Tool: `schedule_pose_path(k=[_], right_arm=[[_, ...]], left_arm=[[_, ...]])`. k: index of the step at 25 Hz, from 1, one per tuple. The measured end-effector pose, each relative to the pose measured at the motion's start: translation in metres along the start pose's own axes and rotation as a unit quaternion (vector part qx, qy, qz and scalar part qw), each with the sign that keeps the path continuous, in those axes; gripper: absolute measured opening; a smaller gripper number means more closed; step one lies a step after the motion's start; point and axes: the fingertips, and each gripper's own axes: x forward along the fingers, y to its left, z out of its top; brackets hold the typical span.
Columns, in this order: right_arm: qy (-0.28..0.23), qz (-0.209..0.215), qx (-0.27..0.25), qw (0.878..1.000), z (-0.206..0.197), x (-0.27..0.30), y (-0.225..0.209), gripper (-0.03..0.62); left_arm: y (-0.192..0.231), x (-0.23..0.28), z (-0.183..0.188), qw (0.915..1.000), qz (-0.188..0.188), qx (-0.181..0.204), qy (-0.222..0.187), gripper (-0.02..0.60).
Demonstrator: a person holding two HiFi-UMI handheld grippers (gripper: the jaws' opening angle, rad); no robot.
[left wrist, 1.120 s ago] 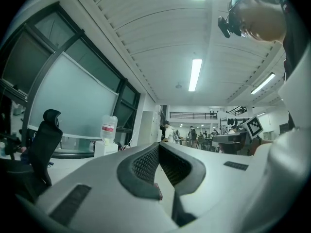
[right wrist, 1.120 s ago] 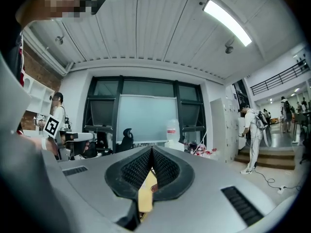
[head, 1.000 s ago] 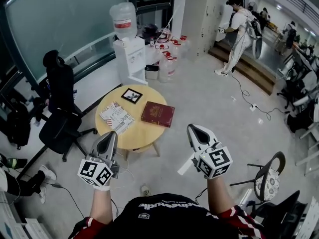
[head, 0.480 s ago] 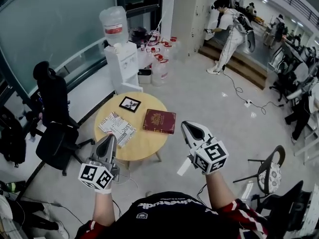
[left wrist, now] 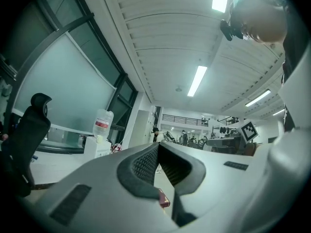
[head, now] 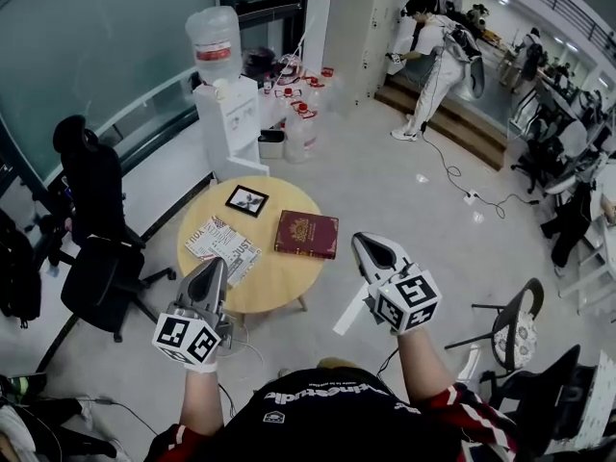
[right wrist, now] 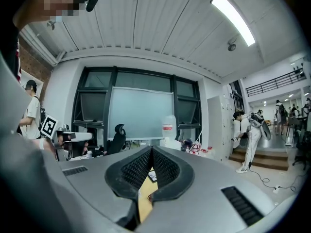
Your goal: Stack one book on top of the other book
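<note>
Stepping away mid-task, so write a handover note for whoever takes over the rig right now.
Left gripper: shut, empty, held short of the round table's near edge.
Right gripper: shut, empty, off the table's right side.
Things: the red book and the patterned book lie flat side by side on the table with a small gap between them. A framed picture lies behind them.
Done: nothing stacked or gripped.
Left: open a gripper, lift one book and set it on the other.
</note>
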Motion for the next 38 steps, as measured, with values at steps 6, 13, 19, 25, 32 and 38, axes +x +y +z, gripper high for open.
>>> schedule_pose_path(k=[6,13,19,25,32,38], right_arm=[[-0.004,-0.015,0.009,1.0,-0.004,0.009,-0.011,0.026],[-0.008,-0.007,0.012,1.0,-0.007,0.026,-0.027,0.026],[-0.027,0.001,0.02,0.999,0.003,0.045,-0.05,0.026],[-0.025,0.002,0.023,0.999,0.003,0.059,-0.071,0.026],[-0.002,-0.002,0.031,1.0,-0.015,0.068,-0.082,0.026],[0.0,0.001,0.032,0.999,-0.021,0.077,-0.086,0.045]], left_arm=[[0.006,0.008,-0.003,1.0,0.0,-0.007,0.0,0.015],[0.011,0.029,-0.012,1.0,-0.004,0.0,0.006,0.015],[0.007,0.055,-0.002,0.9998,-0.001,0.02,0.009,0.015],[0.007,0.081,-0.001,0.9995,-0.003,0.029,0.01,0.015],[0.005,0.101,-0.007,0.9993,-0.011,0.028,0.022,0.015],[0.0,0.116,-0.013,0.9983,-0.029,0.039,0.031,0.015]])
